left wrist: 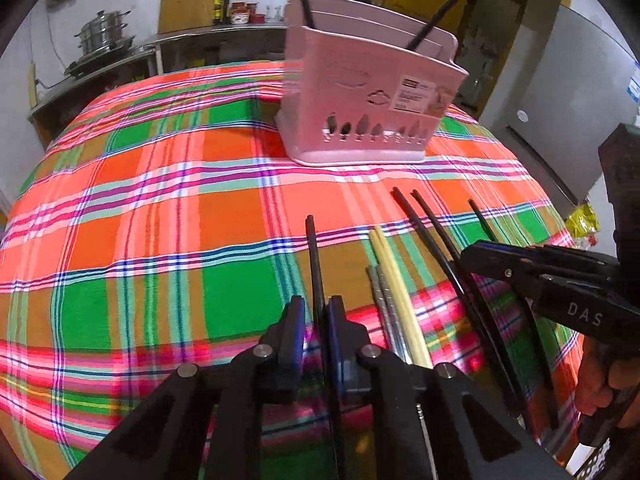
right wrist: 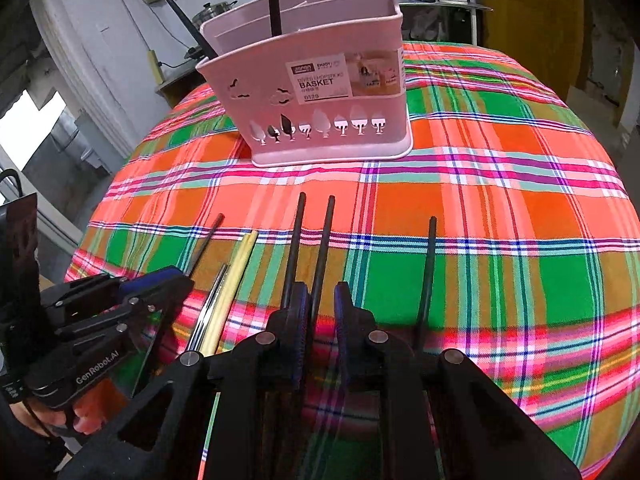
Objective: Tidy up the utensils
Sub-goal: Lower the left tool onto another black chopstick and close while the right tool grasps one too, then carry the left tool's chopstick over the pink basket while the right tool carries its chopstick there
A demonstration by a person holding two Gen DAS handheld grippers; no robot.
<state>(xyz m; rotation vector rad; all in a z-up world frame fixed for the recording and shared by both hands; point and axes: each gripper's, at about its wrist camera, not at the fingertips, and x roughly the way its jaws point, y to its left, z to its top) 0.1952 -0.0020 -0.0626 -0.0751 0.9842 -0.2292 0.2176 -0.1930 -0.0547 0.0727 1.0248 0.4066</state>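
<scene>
Two black chopsticks are already stood in the pink basket (right wrist: 320, 92) at 12 o'clock, the rest left flat on the cloth; left gripper (left wrist: 316, 312) is nipped on one black chopstick (left wrist: 314, 256), right gripper (right wrist: 322, 304) near-closed around another (right wrist: 324, 248), contact unclear.

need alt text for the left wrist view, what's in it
The left gripper pinches a black chopstick lying on a plaid tablecloth. To its right lie more chopsticks, with the right gripper reaching in over them. A pink basket behind holds two black chopsticks.
</scene>
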